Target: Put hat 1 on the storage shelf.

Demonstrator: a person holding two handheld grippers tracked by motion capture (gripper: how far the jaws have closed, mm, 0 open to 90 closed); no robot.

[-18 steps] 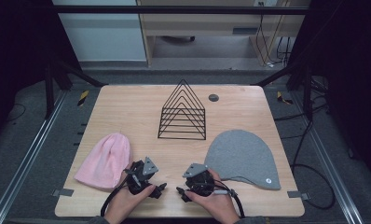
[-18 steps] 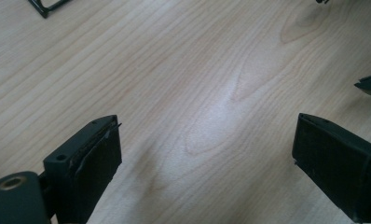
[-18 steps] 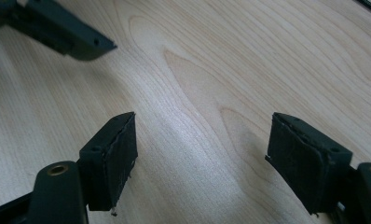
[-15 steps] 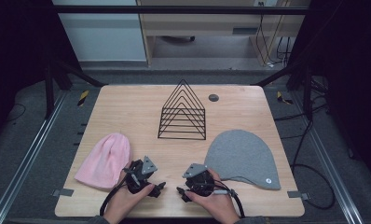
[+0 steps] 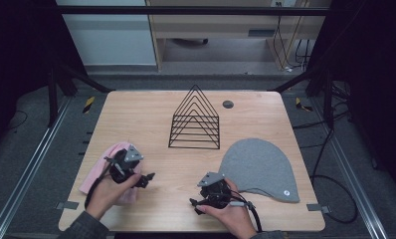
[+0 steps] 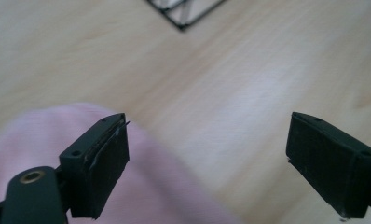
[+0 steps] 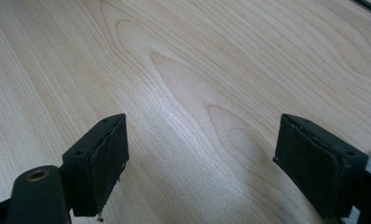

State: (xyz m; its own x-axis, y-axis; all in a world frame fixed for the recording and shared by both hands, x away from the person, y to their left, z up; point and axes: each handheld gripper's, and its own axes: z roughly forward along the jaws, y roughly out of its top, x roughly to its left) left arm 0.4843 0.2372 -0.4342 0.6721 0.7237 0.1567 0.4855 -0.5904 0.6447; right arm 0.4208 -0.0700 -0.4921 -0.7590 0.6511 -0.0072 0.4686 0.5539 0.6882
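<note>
on pale woodgrain table (image 5: pixel 151 119): soft pink beanie (image 5: pixel 99 175), triangular wire rack (image 5: pixel 195 119).

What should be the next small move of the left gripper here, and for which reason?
Probably lower the left gripper a little and close it on the edge of the pink hat. Its jaws stand wide open; one hangs over the hat, the other over the bare wooden table, so the hat's edge lies between them. The right gripper is open over bare wood, beside the grey hat.

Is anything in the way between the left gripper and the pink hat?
Nothing visible is. The left hand-held gripper hangs open right above the pink hat, one jaw over its edge, bare table under the other.
</note>
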